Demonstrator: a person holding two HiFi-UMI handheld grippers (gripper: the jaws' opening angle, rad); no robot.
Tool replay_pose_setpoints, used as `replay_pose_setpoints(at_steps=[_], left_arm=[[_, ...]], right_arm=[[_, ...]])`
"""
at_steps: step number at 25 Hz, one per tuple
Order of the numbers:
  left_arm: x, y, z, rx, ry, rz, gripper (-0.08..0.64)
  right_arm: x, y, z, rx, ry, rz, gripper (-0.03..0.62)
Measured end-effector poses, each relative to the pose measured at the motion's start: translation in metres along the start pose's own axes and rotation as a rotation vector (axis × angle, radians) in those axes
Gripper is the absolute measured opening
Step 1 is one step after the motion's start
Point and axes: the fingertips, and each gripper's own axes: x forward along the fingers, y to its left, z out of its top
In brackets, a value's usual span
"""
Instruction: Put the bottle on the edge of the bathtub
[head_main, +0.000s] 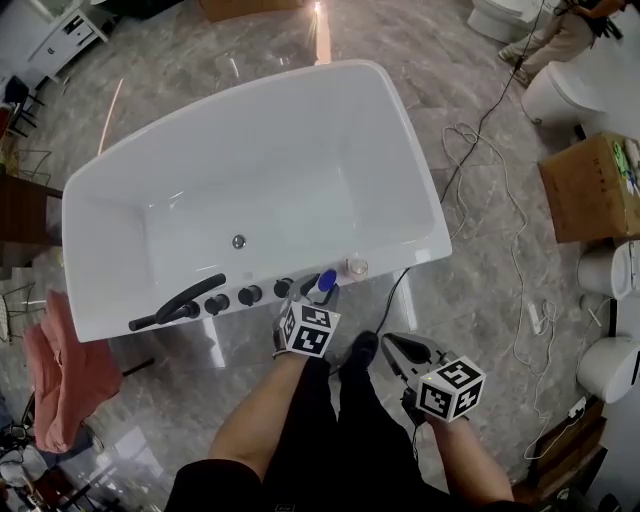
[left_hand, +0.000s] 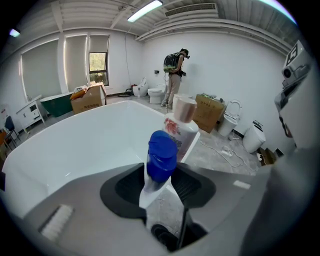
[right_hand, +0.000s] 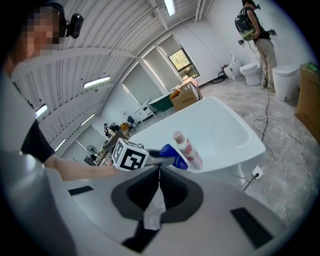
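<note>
One nudge could tip the blue-capped bottle off the narrow bathtub edge where it stands. The likely cause is the left claw, spread wide around it without pressing, clipping it or knocking it into the pink-capped bottle just beside. It stands upright, cap up, long axis vertical. The right claw, closed and empty, hangs well apart.

Bright, even white light comes from ceiling strip lamps above the bathtub, whose glossy walls nearly wash out. A flare streaks the polished floor beyond its far rim. Both gripper views bend and darken at their round edges
</note>
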Motion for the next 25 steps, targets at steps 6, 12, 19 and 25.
replay_pose_setpoints(at_steps=[6, 12, 19, 25], left_arm=[[-0.024, 0.0, 0.016, -0.016, -0.023, 0.007, 0.176], [-0.053, 0.002, 0.039, -0.037, -0.075, 0.01, 0.181], [-0.08, 0.007, 0.06, -0.056, -0.127, 0.006, 0.181], [-0.11, 0.019, 0.065, -0.06, -0.138, 0.0, 0.181]], right_arm=[[-0.016, 0.009, 0.021, -0.032, -0.032, -0.006, 0.012], [-0.034, 0.018, 0.037, -0.062, -0.053, -0.019, 0.012], [-0.043, 0.028, 0.046, -0.083, -0.067, -0.034, 0.012], [-0.044, 0.04, 0.061, -0.109, -0.094, -0.051, 0.012]])
